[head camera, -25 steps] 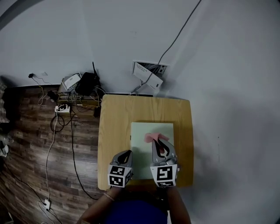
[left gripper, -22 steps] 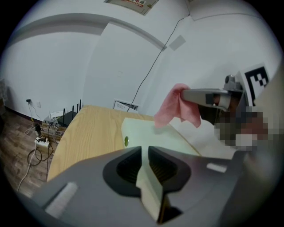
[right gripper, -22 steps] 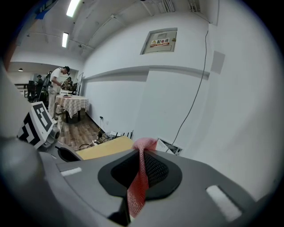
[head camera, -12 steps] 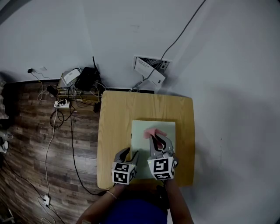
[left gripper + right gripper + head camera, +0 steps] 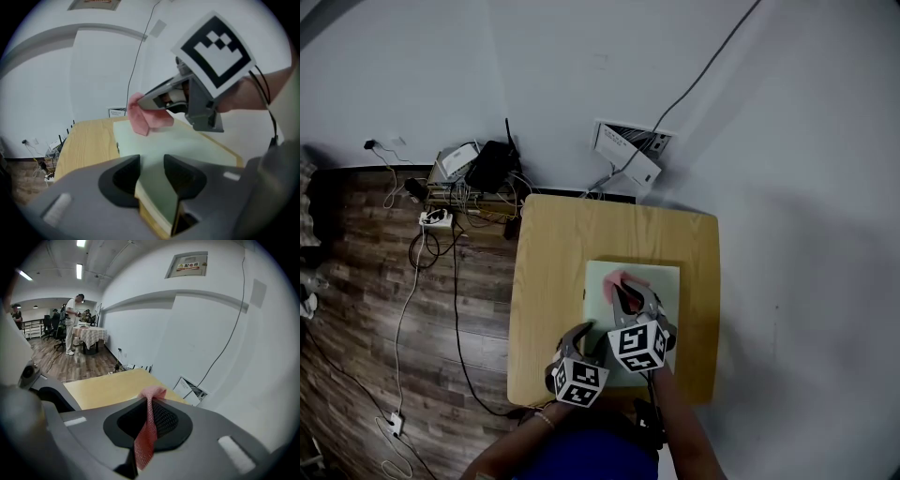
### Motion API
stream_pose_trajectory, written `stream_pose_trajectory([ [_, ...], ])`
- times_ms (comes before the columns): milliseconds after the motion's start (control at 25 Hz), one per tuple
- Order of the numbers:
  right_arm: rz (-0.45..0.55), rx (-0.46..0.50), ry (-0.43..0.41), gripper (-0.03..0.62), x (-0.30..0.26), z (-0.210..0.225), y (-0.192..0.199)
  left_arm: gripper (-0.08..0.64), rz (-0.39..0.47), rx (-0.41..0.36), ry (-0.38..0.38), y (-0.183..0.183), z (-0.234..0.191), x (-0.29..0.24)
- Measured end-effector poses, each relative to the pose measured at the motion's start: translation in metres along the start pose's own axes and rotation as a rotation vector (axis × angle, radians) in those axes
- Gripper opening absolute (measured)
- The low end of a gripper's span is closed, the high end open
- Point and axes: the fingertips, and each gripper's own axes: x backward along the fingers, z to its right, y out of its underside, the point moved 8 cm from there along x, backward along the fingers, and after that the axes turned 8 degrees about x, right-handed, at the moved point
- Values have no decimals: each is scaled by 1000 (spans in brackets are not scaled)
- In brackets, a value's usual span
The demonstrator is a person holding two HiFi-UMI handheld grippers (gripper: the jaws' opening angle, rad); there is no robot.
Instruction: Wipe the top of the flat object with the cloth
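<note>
The wipe looks about to begin. The right hand-held gripper [image 5: 630, 298] has its jaws pressed together on the pink cloth [image 5: 617, 281], pinching it at the upper left part of the pale green flat object [image 5: 664, 281]. That object lies on the worktop [image 5: 548, 272], in the lower middle of the head view. The left hand-held gripper [image 5: 151, 171] stands spread at the object's near corner. Its jaws have just been closing a little with that corner between them, though it is hard to tell whether the pads touch it. Next, I judge, the left one should steady the object while the right lowers the cloth flat and sweeps it across the top.
</note>
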Motion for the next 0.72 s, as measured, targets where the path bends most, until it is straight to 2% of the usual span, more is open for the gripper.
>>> stream_pose_trajectory([
  [240, -14, 38, -80, 25, -29, -5, -5, 146, 3, -81, -17, 4, 8, 1],
  [400, -28, 31, -129, 23, -48, -10, -7, 141, 7, -105, -31, 5, 9, 0],
  [720, -54, 15, -145, 23, -67, -18, -2, 137, 11, -128, -39, 9, 9, -1],
])
